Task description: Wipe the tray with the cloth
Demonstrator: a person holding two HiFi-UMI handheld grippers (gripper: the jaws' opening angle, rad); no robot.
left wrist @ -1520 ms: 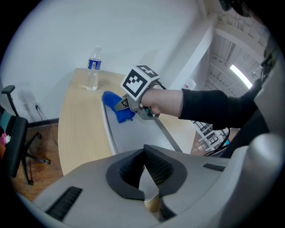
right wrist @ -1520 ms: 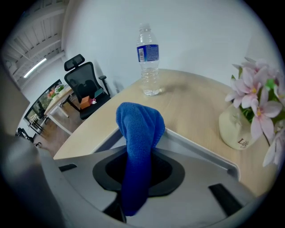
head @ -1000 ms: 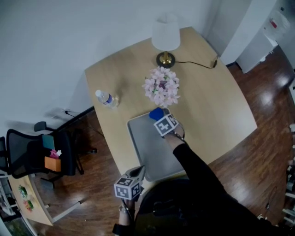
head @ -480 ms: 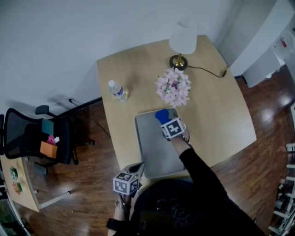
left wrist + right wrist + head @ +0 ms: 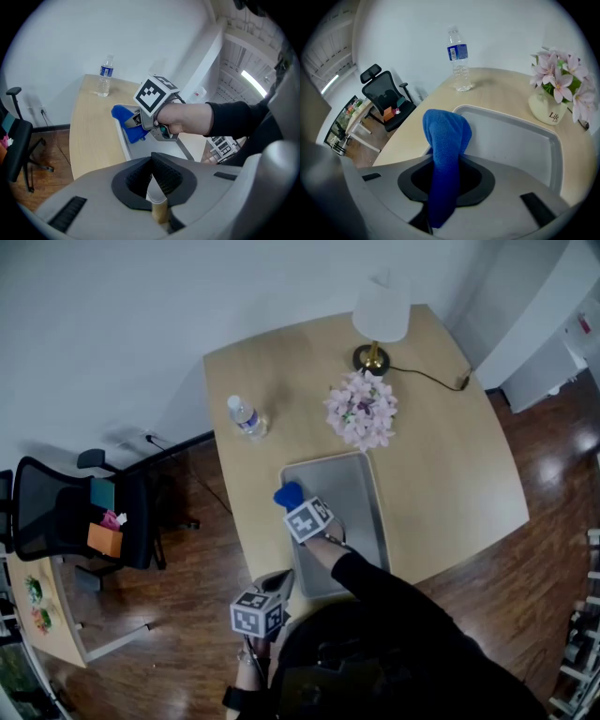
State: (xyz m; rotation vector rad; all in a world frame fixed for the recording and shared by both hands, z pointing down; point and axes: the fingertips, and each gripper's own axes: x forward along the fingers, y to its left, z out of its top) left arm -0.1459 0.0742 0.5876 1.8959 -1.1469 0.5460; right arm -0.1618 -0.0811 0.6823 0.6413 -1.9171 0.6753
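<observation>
The right tool [image 5: 294,504] pinched the blue cloth [image 5: 446,136], its jaws pressed onto the fabric so that a folded hump stood up ahead of them. In the head view the cloth sat at the left rim of the grey tray [image 5: 361,521], about level with the far half of that side and partly out over the bare bench [image 5: 441,456]. From the cloth, nearly all of the tray lay to the person's right. The tray's long axis ran away from the person toward the flowers [image 5: 362,409].

I judged that the next stroke had to carry the cloth rightward over the rim and across the tray's short width, or along its length. The right hand was the one placed for it.

The left tool [image 5: 152,164] hung near the bench's near edge, just off the tray's near left corner. Its pads met at their tips with nothing between them. It was close enough to steady the tray, though it was not touching it.

The flowers stood just beyond the tray's far end and would cap a long forward stroke. A water bottle [image 5: 246,416] stood well apart to the far left. The lamp [image 5: 380,310] was behind the flowers, clear of the work. On the tray itself nothing stood in the way.
</observation>
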